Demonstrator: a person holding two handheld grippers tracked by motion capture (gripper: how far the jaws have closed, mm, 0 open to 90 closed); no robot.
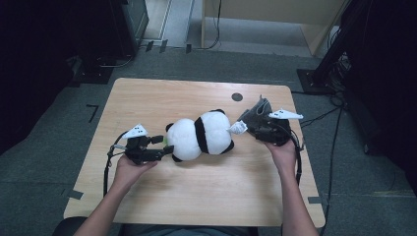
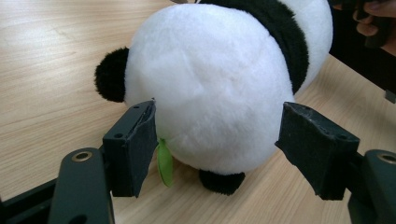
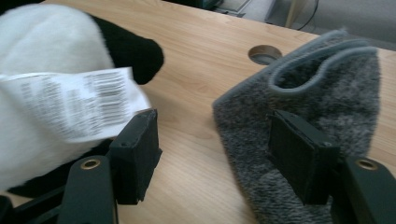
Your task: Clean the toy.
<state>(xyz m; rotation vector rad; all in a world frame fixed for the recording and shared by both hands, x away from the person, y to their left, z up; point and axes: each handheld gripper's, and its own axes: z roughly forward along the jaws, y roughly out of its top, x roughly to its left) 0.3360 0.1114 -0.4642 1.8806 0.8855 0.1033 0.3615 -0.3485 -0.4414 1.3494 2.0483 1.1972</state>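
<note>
probably lab, cables (image 1: 322, 116), dark equipment racks (image 1: 130, 22)

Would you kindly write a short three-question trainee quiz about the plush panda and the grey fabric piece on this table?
1. True or false: the left gripper has its jaws clamped on the plush panda.
2. What lies beside the right gripper? A) grey fuzzy fabric piece B) red cup C) book
3. What white item hangs from the panda's end nearest the right gripper?

Key:
1. False; the jaws stand open beside its white body.
2. A
3. A printed label.
</note>
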